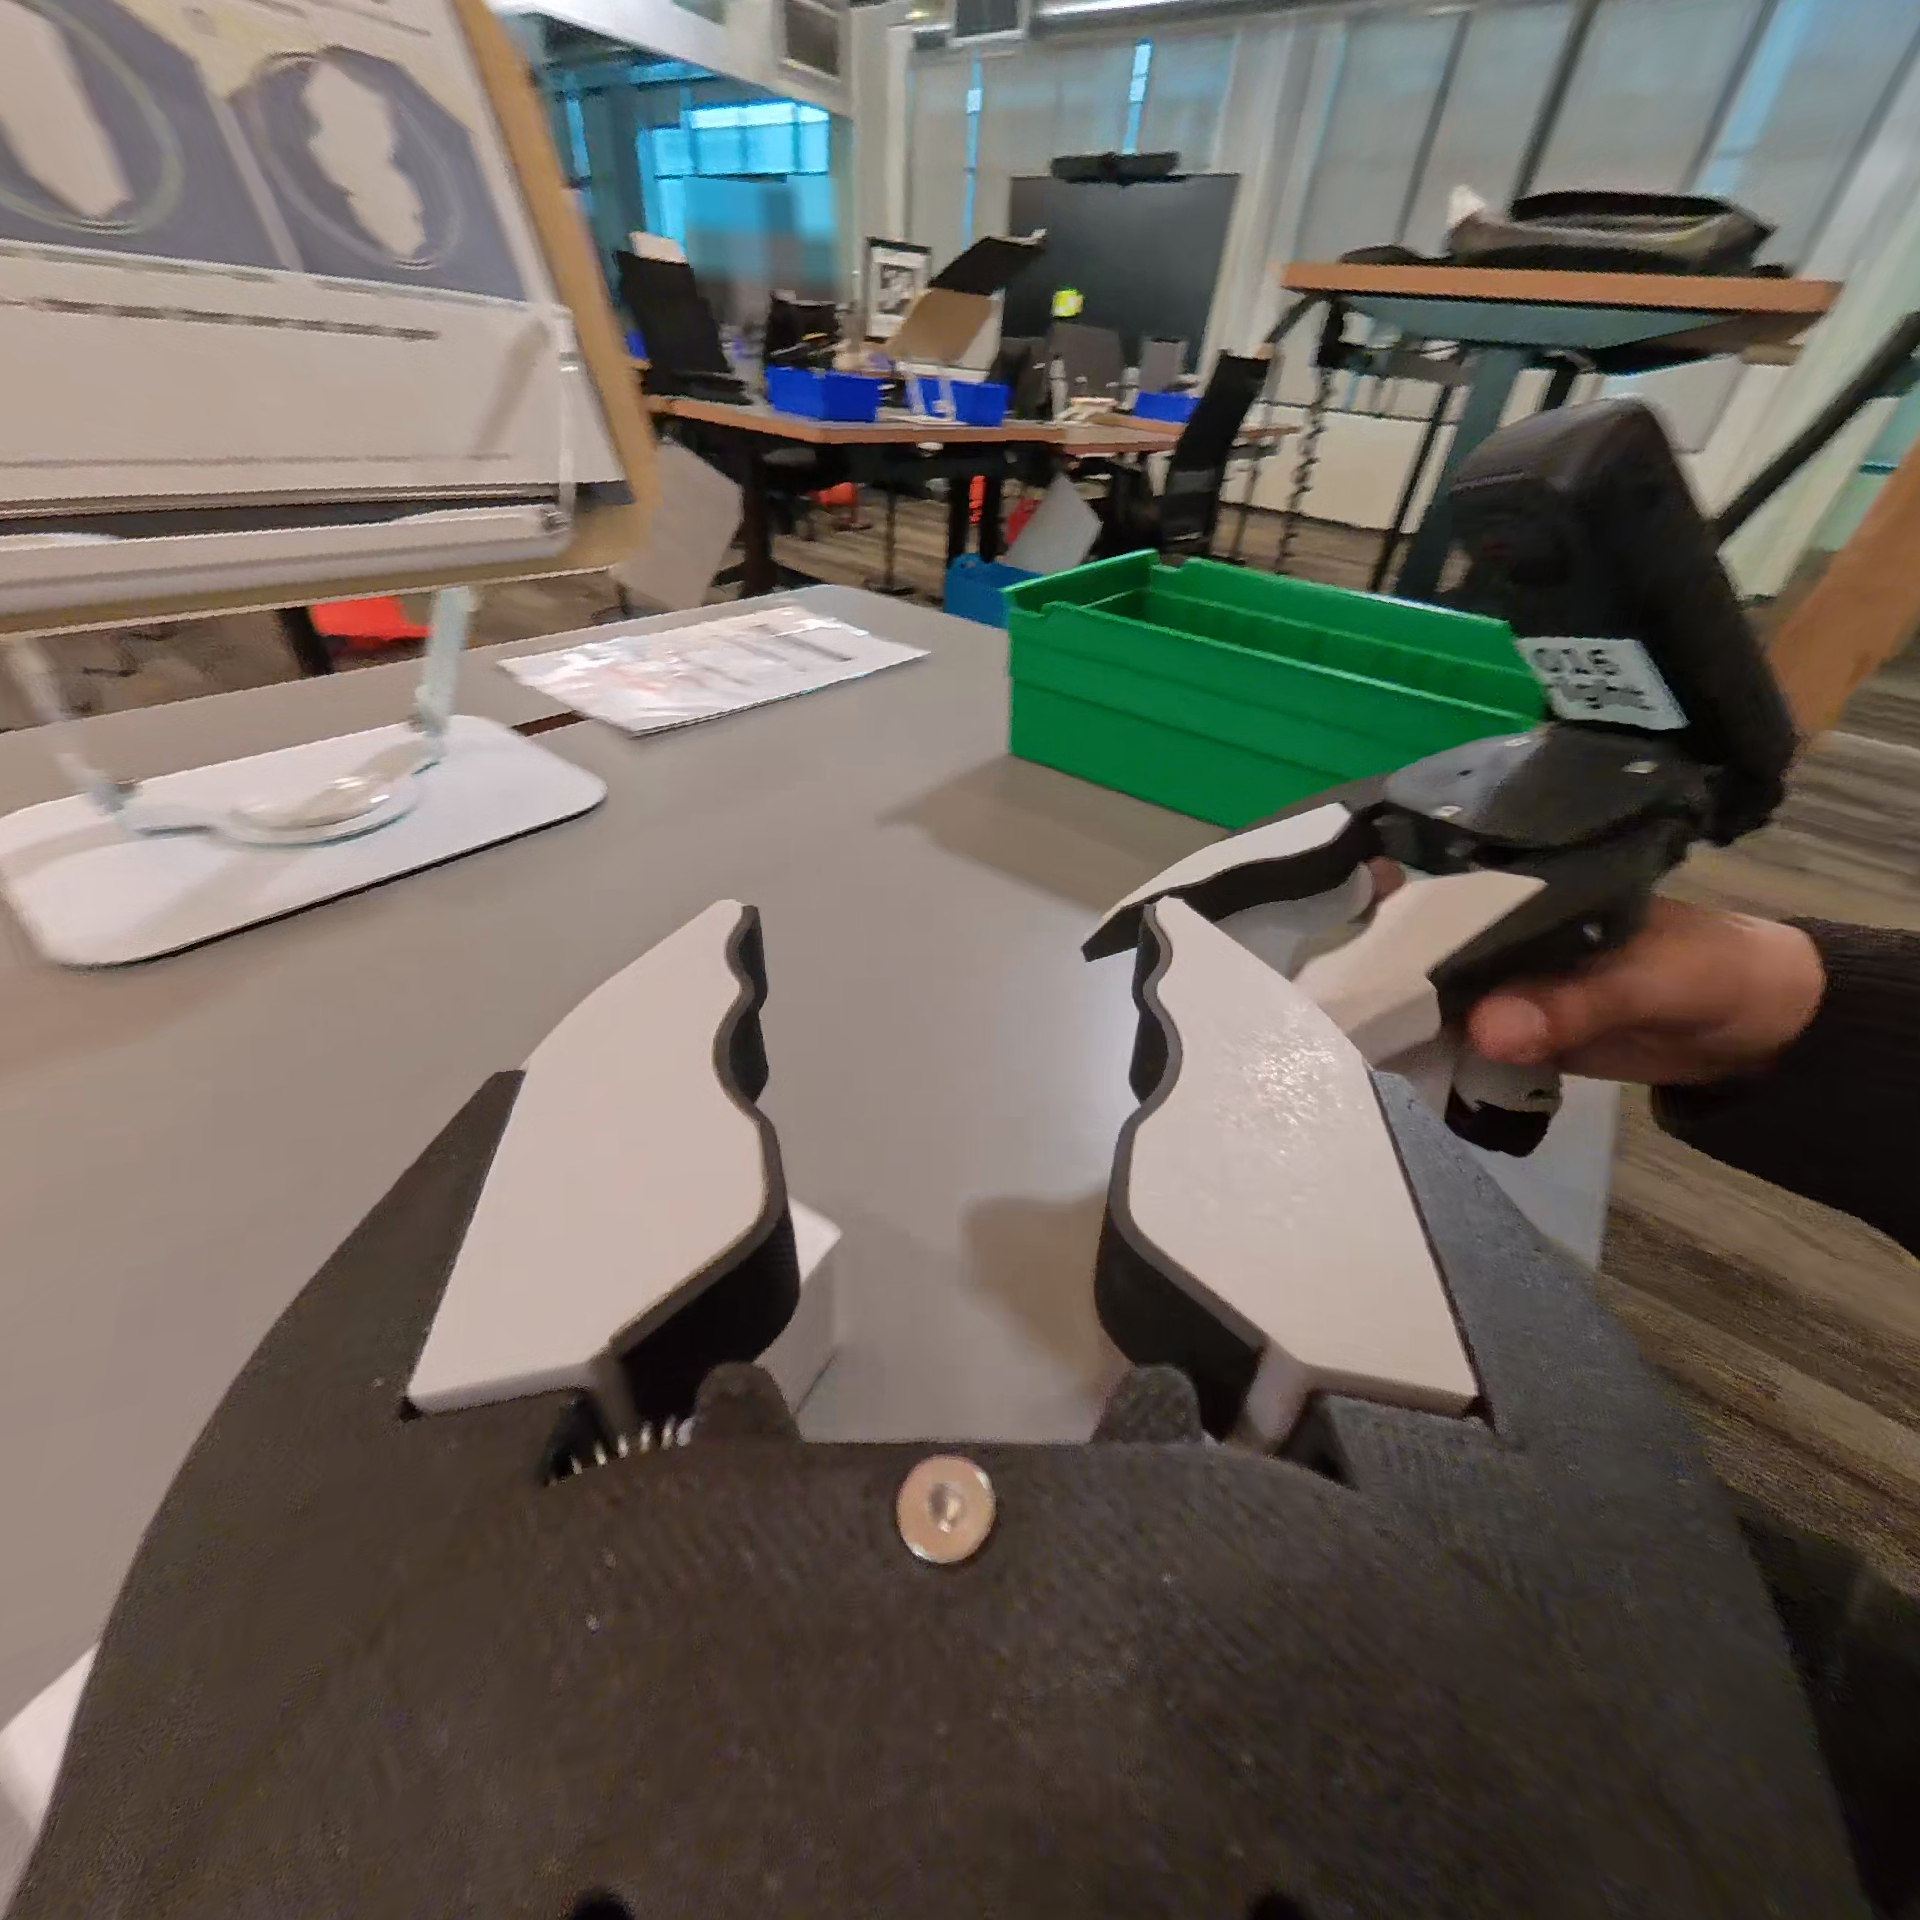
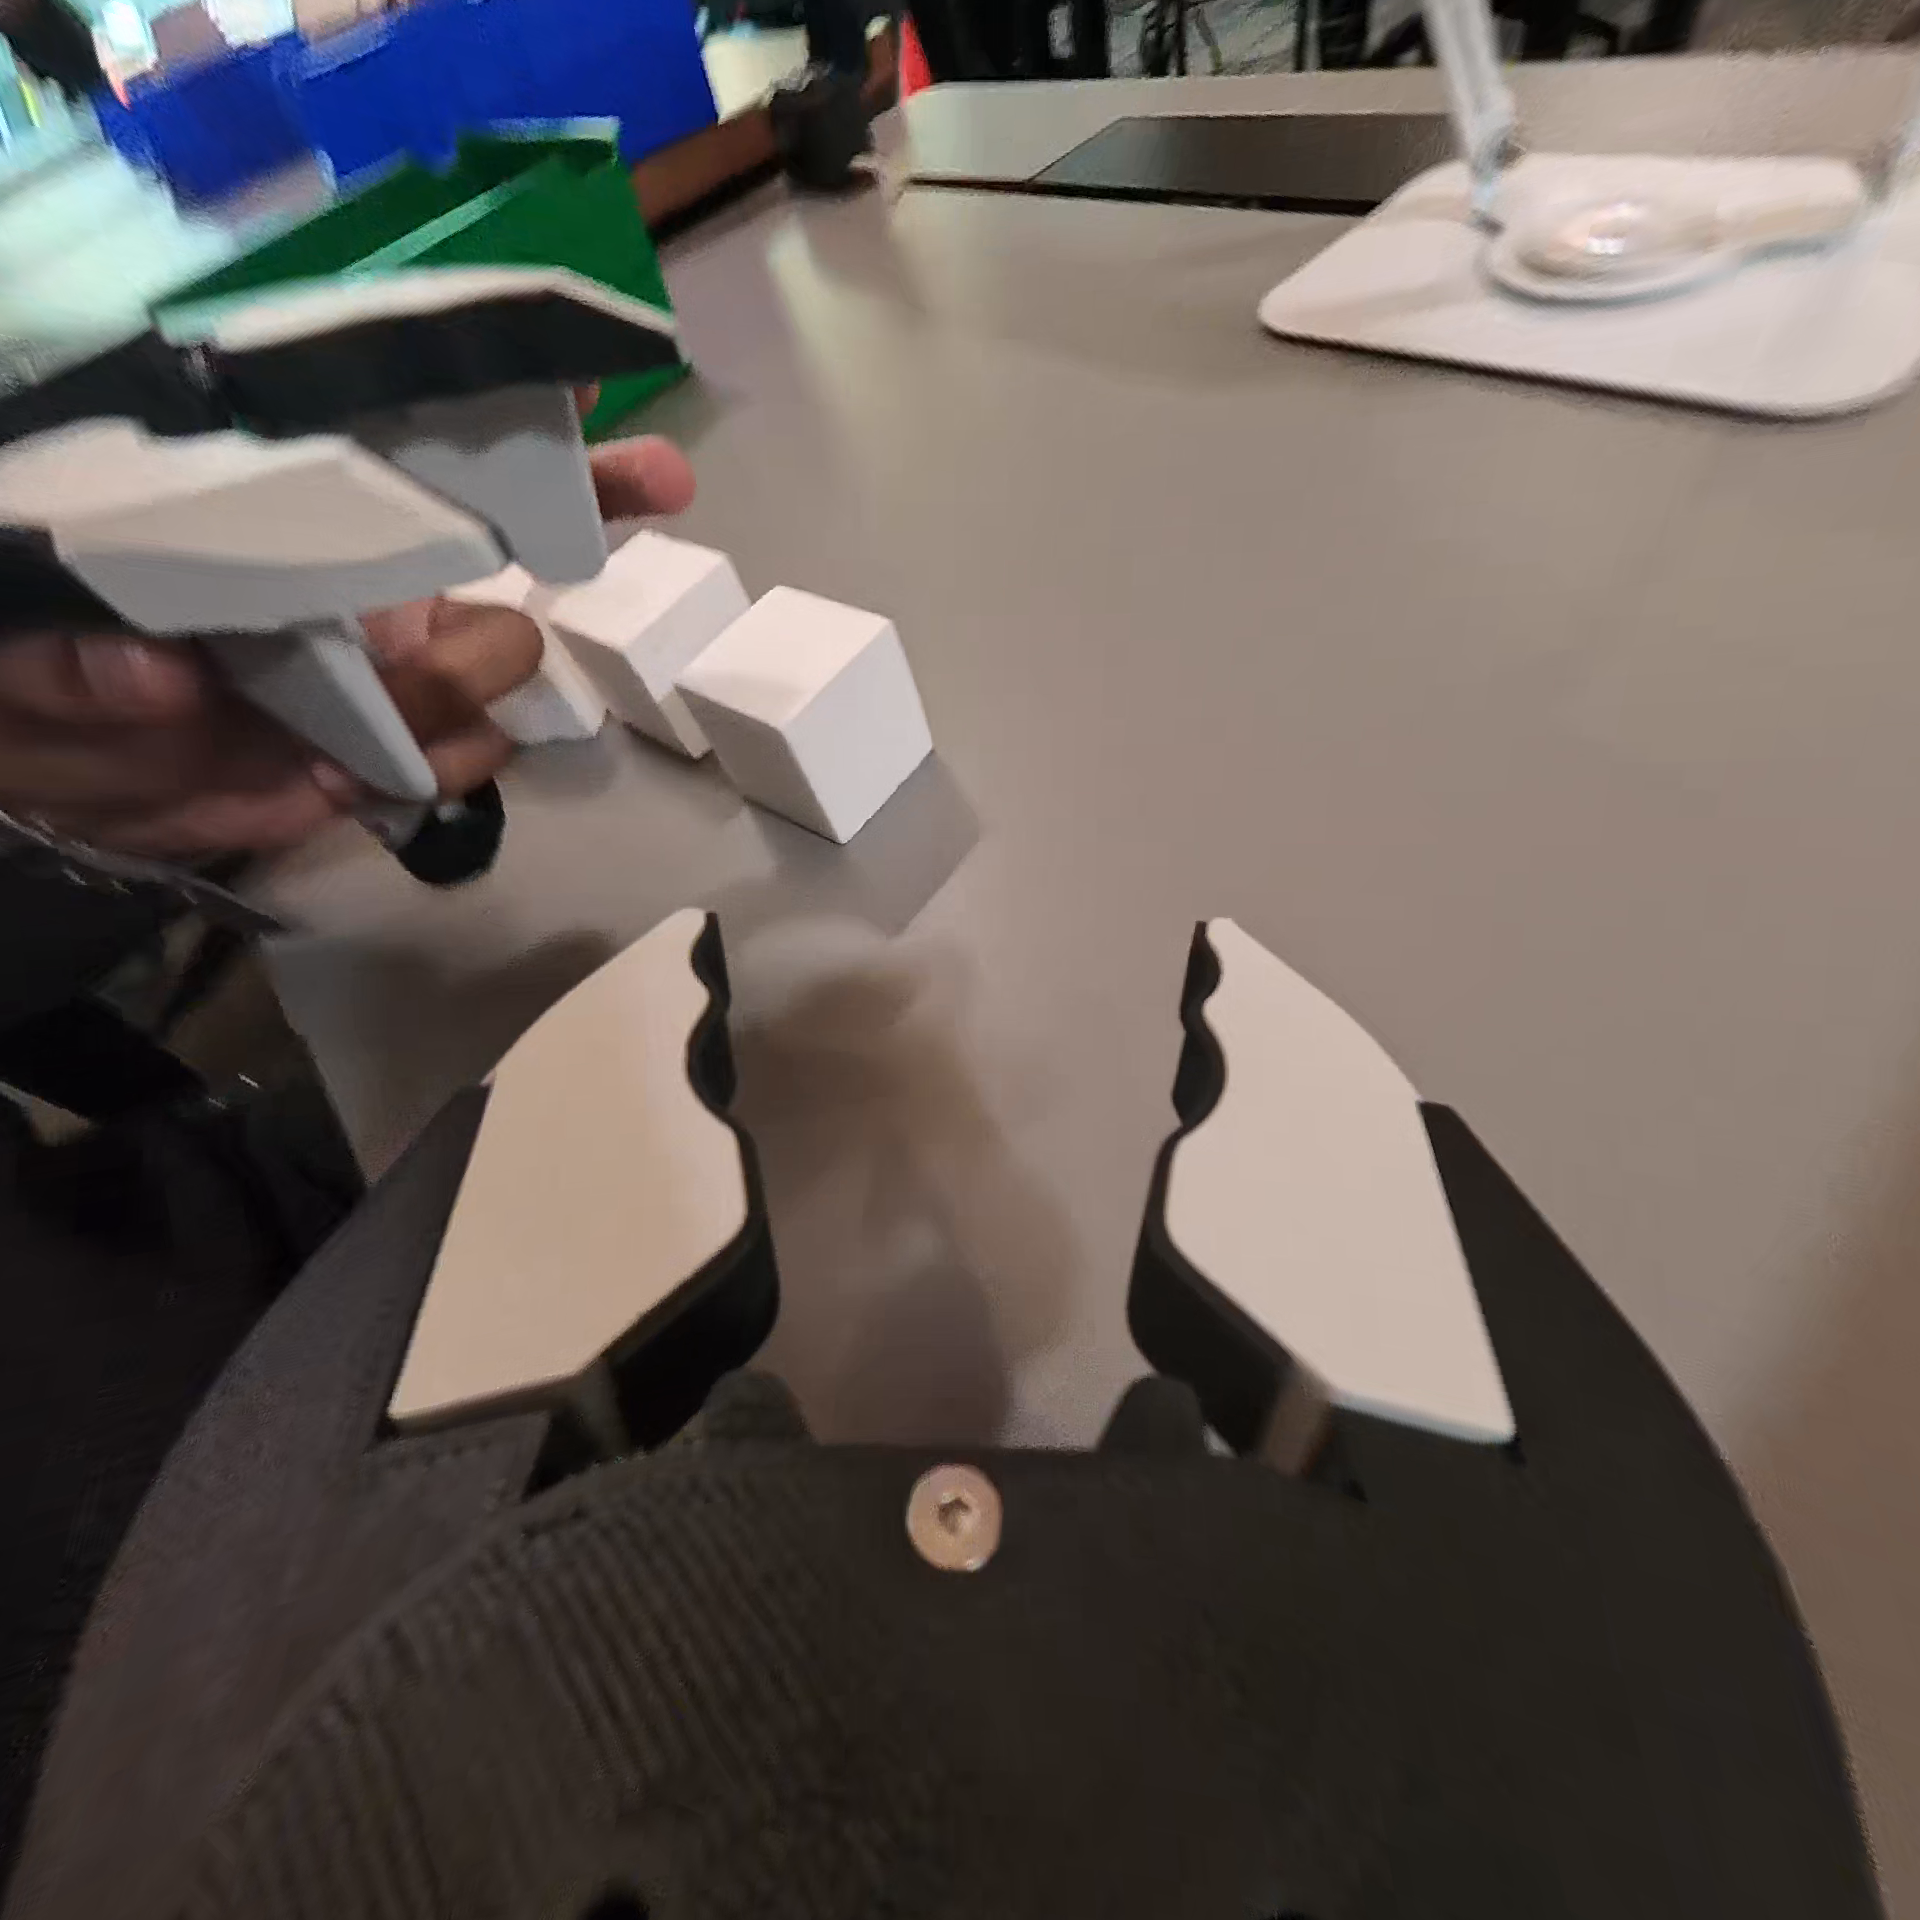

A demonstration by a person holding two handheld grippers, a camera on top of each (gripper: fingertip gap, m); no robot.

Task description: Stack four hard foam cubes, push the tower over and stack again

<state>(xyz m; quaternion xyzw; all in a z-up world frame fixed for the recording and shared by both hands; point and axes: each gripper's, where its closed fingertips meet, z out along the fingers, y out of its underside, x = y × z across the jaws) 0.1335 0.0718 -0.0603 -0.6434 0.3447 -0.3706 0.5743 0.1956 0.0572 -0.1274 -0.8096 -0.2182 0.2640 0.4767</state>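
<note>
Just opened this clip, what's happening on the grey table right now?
A person holds two grippers over the grey table. The left gripper and right gripper are both open and hold nothing. Three white blocks sit in a row nearest the left gripper; a green bin stands behind.

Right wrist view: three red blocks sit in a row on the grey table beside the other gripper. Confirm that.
Not quite. The blocks are white, not red, as the right wrist view shows. The rest holds: three of them sit in a row on the grey table, beside the left gripper, whose jaws are open and hold nothing.
</note>
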